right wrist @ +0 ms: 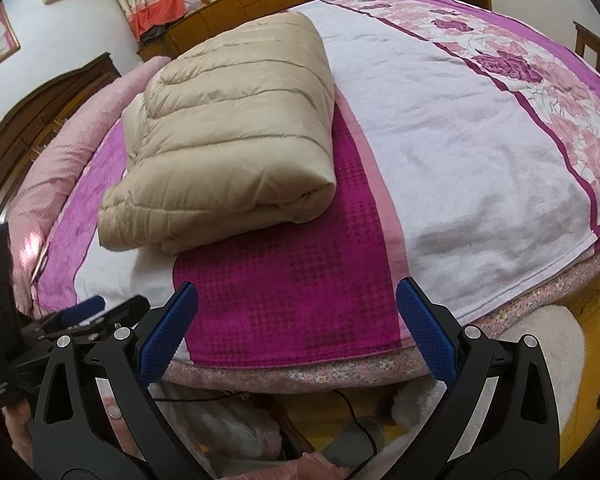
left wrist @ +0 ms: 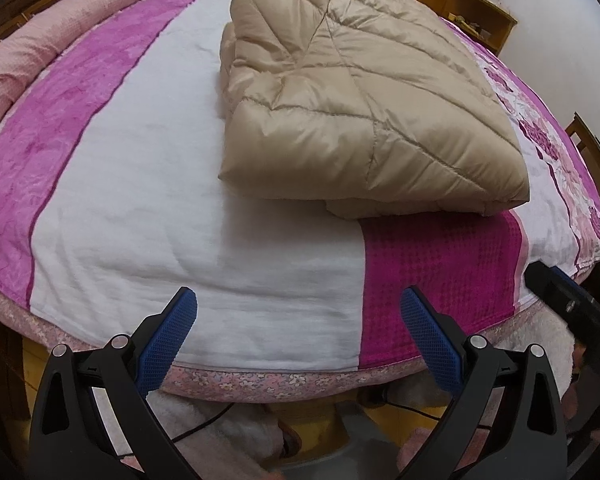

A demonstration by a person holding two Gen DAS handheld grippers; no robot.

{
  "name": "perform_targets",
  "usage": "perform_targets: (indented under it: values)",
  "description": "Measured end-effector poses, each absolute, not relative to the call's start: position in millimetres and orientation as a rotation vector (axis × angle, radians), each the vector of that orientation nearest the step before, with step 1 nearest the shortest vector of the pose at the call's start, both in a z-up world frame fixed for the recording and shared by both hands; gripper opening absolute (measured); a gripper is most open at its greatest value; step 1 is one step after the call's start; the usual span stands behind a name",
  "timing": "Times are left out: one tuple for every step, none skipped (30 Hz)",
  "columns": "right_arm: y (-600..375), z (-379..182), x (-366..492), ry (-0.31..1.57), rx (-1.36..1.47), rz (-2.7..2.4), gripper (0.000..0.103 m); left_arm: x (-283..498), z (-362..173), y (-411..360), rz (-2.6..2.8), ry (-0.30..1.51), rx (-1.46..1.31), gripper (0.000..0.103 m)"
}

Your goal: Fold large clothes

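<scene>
Hand-held gripper [left wrist: 298, 296] agape; beige puffer coat [left wrist: 364, 96] folded

Your two wrist cameras look forward from just off the bed's [left wrist: 204, 216] near edge; both share the folded beige puffer coat [left wrist: 364, 112] lying ahead.
</scene>
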State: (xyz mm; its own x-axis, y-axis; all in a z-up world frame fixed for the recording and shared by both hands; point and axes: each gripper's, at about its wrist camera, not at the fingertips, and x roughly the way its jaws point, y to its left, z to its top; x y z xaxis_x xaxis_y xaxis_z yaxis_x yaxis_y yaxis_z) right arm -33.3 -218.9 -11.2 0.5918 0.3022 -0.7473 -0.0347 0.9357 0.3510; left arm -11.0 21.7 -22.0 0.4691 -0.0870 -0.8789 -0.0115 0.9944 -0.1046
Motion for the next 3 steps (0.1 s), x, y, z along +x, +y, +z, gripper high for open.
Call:
perform_targets:
  values:
    - [-224, -10, -32, 0.911, 0.327, 0.192, 0.098, -10, -21, 26, -0.044, 1.082, -0.104, 0.097]
    - [-233, -6, -30, 0.893, 0.342, 0.176, 0.098, -9, -19, 33, -0.035, 1.075, -0.11, 0.097]
    - [-243, -2, -26, 0.877, 0.35, 0.156, 0.098, -7, -16, 43, -0.021, 1.064, -0.119, 0.097]
